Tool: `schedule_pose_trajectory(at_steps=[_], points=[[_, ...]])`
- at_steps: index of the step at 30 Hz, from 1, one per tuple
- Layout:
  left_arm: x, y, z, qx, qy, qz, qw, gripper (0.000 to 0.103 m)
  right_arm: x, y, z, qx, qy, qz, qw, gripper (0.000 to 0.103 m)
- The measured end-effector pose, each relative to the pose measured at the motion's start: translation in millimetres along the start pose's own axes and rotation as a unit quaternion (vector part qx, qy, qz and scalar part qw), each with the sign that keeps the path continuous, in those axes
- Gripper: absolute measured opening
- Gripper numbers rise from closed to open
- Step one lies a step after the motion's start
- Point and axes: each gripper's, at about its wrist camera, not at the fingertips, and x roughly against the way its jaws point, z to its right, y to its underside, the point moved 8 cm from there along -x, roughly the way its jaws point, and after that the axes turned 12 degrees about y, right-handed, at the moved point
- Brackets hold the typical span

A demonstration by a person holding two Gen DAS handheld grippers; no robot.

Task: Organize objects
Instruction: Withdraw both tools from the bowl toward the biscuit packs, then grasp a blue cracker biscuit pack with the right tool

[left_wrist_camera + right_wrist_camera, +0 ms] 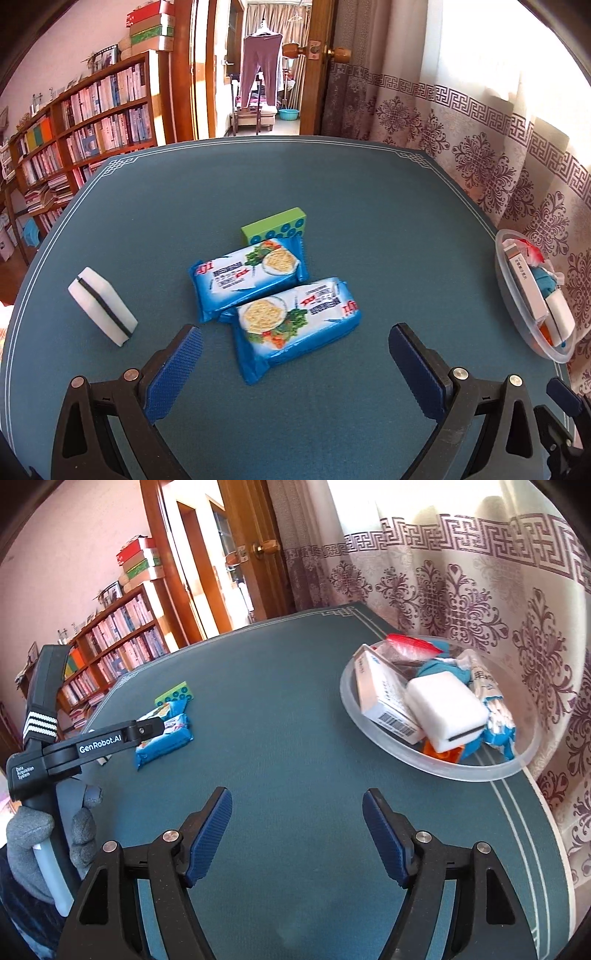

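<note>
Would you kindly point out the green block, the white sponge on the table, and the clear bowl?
green block (275,223): left wrist view, on its top face.
white sponge (101,304): left wrist view, on its upper white face, beside the dark stripe.
clear bowl (476,771): right wrist view, on its near rim.

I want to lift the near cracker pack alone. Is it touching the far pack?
Touching. The left wrist view shows the near pack overlapping the far pack's lower edge, no table between them.

Black plastic gripper (297,834) frames, silver screws, blue textured pads (207,840) — lower frame. Left edge: grey knit glove (29,853), white "GenRobot.AI" lettering.
</note>
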Motion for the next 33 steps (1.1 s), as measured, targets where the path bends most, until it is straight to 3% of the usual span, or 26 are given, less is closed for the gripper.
schedule_pose_trajectory(at_steps=[8,23,33], points=[[16,3,-50,0.039,-0.031,0.012,0.9987,0.103,-15,-4,-57,0.033,-0.047,-0.018,0.998,0.075],[40,7,-95,0.080,-0.051,0.032,0.9950,0.103,-50,-7,-141,0.060,-0.120,-0.066,0.989,0.075],[47,12,-124,0.105,-0.078,0.045,0.9905,0.103,-81,-20,-175,0.059,-0.125,-0.080,0.987,0.075]])
